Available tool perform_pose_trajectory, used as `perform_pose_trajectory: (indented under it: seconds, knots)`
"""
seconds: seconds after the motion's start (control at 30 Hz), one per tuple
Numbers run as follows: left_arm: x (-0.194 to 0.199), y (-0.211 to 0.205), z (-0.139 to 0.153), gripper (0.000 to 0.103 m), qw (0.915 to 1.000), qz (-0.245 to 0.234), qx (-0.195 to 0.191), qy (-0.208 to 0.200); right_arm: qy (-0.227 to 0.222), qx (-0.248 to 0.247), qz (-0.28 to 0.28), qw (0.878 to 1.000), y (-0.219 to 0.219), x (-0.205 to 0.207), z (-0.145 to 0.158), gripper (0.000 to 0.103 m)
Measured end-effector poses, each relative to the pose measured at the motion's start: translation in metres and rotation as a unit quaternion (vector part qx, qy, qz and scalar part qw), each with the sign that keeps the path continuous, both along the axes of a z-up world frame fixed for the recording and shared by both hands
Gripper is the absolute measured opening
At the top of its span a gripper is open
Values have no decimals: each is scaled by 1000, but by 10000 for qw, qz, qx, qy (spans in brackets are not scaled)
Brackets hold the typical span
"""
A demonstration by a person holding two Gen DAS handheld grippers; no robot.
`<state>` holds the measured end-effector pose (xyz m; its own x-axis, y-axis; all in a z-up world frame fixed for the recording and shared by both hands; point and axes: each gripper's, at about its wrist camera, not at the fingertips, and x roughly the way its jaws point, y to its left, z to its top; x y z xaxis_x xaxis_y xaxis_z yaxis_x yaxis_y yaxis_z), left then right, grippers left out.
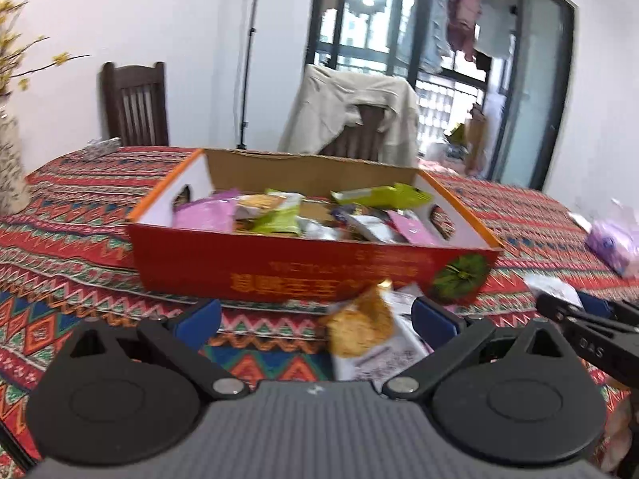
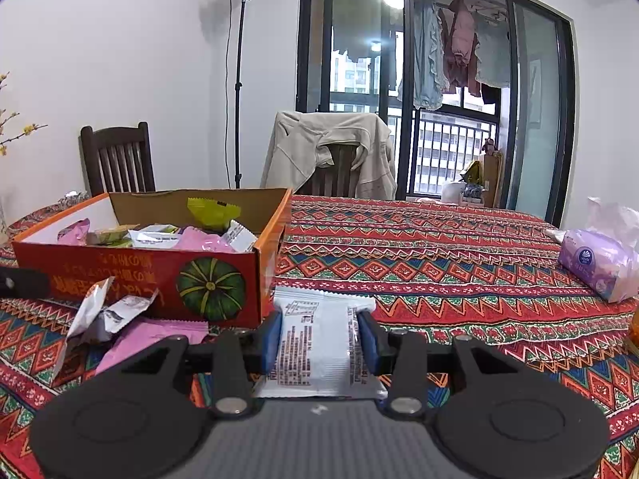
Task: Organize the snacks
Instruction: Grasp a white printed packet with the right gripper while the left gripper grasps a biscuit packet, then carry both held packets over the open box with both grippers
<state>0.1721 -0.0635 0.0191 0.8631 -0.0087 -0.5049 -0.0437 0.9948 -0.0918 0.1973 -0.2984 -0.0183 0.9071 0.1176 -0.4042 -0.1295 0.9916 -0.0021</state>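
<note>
A red cardboard box (image 1: 279, 271) with orange rims and a pumpkin picture stands on the patterned tablecloth, holding several snack packets. My left gripper (image 1: 317, 319) is open just in front of it. A golden snack packet (image 1: 359, 327) lies on the cloth between its blue pads, apart from both. My right gripper (image 2: 321, 339) is shut on a white snack packet (image 2: 319, 343), right of the box's (image 2: 120, 275) near corner. It also shows at the right edge of the left wrist view, right gripper (image 1: 579, 315) with the white packet (image 1: 553, 289).
A pink packet (image 2: 151, 335) and crumpled silver packets (image 2: 108, 311) lie before the box. A purple tissue pack (image 2: 595, 263) sits far right. A vase (image 1: 10, 167) stands at the left. Two chairs, one draped with a jacket (image 2: 331, 151), stand behind the table.
</note>
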Motion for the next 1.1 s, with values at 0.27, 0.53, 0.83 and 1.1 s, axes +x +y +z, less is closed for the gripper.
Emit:
perform_pose_trajectory:
  seconds: [0.27, 0.53, 0.83, 1.1]
  knots:
    - [17, -19, -14, 103, 9991, -72, 104, 404, 10, 48, 27, 10000, -1, 0, 0, 40]
    - [36, -5, -27, 82, 9937, -134, -756, 814, 36, 98, 39, 9999, -2, 1, -1, 41]
    - [25, 8, -29, 47, 9894, -280, -1166, 815, 75, 156, 62, 9998, -3, 3, -1, 41]
    - [14, 17, -13, 44, 9946, -140, -875, 533, 92, 172, 49, 9998, -3, 4, -1, 41]
